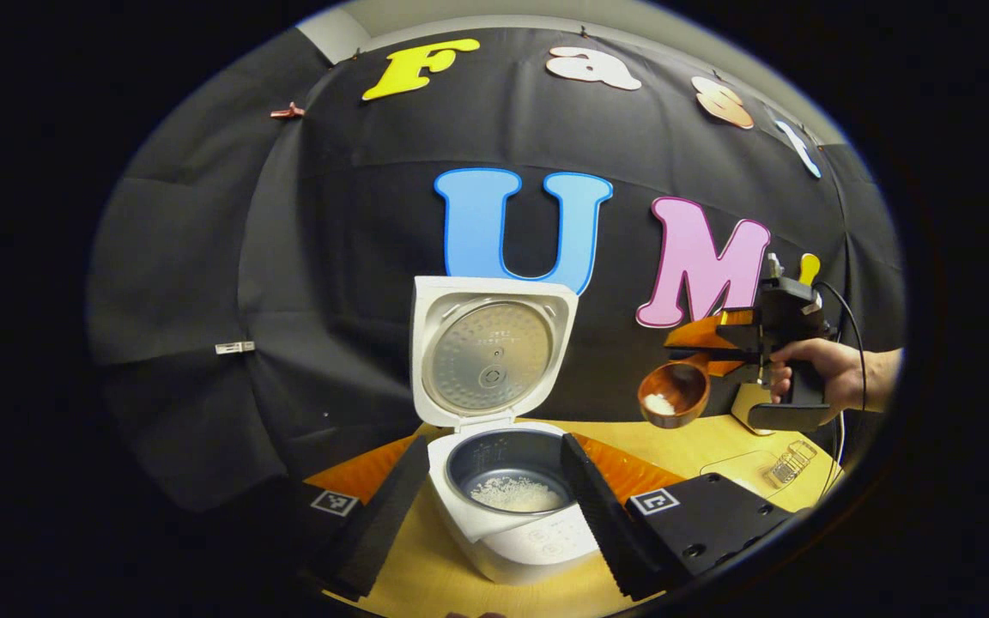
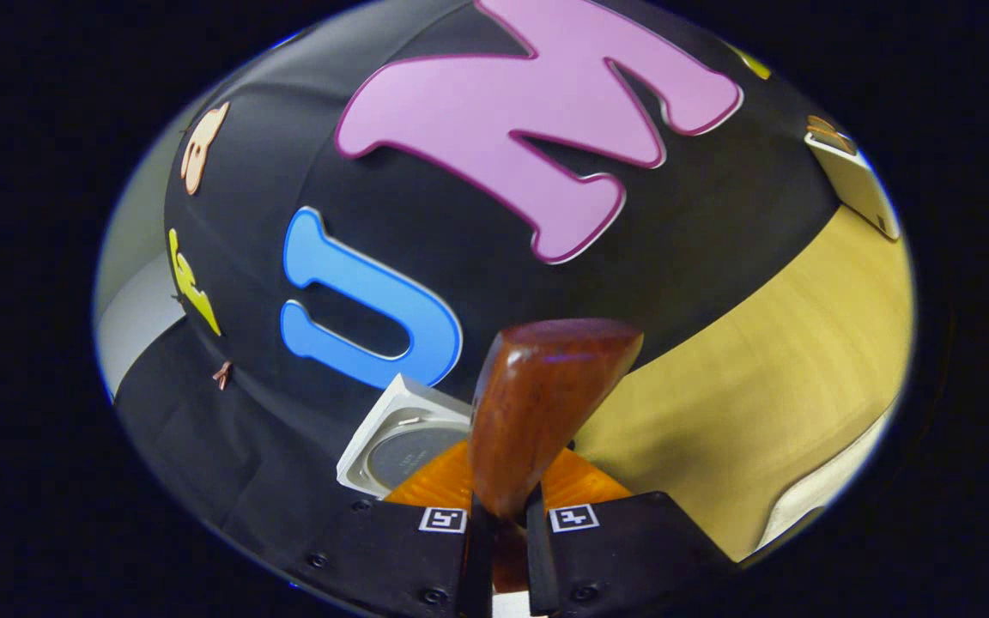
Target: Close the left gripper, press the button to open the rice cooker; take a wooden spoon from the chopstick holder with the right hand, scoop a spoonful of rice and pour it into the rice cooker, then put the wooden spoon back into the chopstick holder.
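A yellow wooden table [image 1: 426, 575] backed by black cloth is seen low in the left gripper view, where the open rice cooker [image 1: 507, 493], rice in its pot, sits lower centre between the spread fingers of the left gripper [image 1: 494, 506]. At right, above open tabletop, the wooden spoon [image 1: 675, 393] carrying rice is clamped by the right gripper [image 1: 722, 343], held by a hand [image 1: 829, 373].

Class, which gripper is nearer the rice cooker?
Left. The left gripper has its open fingers either side of the rice cooker; the right gripper holds the wooden spoon up beside it.
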### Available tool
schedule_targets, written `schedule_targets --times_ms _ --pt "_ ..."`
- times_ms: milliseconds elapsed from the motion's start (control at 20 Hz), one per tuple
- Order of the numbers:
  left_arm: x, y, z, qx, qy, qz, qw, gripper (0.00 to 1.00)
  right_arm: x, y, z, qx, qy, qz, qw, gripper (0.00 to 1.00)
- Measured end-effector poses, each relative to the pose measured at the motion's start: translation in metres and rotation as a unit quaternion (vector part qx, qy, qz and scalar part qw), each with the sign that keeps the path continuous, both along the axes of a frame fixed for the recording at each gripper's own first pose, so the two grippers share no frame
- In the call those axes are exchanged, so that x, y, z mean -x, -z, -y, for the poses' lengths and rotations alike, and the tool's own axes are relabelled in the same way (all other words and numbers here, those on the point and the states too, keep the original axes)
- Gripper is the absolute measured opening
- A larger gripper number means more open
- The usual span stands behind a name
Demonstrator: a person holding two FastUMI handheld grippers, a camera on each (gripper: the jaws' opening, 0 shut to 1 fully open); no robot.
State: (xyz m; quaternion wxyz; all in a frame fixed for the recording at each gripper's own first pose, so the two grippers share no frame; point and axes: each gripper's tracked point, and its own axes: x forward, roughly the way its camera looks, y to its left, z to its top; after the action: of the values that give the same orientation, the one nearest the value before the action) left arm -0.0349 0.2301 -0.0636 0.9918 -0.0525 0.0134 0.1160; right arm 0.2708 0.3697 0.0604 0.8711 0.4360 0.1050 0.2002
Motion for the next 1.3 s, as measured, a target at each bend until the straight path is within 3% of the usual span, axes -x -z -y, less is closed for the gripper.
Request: schedule_targets --times_ms 250,300,450,600,650,700,750,900,950,1150,1300 --pt "0.011 0.003 -0.007 0.001 -0.001 0.004 1.000 0.99 -0.019 -0.002 -0.080 0.129 -0.030 0.062 0.989 0.20" --pt "0.011 0.006 -0.008 -0.001 0.000 0.001 1.000 0.99 -0.023 0.000 -0.098 0.172 -0.036 0.077 0.981 0.20" --pt "0.010 0.012 -0.008 0.002 0.006 -0.005 1.000 0.99 -0.026 0.008 -0.120 0.229 -0.047 0.096 0.968 0.20" --pt "0.008 0.035 -0.012 0.019 0.002 -0.046 0.999 0.99 -0.023 0.010 -0.145 0.296 -0.066 0.136 0.943 0.20" --pt "0.009 0.042 -0.013 0.025 -0.002 -0.059 0.998 0.99 -0.022 0.009 -0.150 0.319 -0.070 0.151 0.933 0.20" --pt "0.010 0.052 -0.016 0.039 -0.005 -0.075 0.996 0.99 -0.019 0.009 -0.159 0.371 -0.076 0.182 0.907 0.20" --pt "0.011 0.059 -0.017 0.047 -0.007 -0.083 0.995 0.98 -0.018 0.007 -0.163 0.394 -0.078 0.196 0.895 0.20" --pt "0.012 0.067 -0.022 0.053 -0.011 -0.092 0.994 0.95 -0.013 0.003 -0.172 0.435 -0.083 0.231 0.866 0.20" --pt "0.011 0.068 -0.022 0.055 -0.011 -0.092 0.994 0.95 -0.008 0.002 -0.178 0.457 -0.090 0.250 0.849 0.20" --pt "0.010 0.069 -0.022 0.056 -0.010 -0.095 0.994 0.95 0.010 -0.001 -0.196 0.507 -0.106 0.306 0.799 0.20" --pt "0.015 0.071 -0.024 0.057 -0.012 -0.098 0.994 0.95 0.020 0.003 -0.208 0.533 -0.118 0.334 0.768 0.20"
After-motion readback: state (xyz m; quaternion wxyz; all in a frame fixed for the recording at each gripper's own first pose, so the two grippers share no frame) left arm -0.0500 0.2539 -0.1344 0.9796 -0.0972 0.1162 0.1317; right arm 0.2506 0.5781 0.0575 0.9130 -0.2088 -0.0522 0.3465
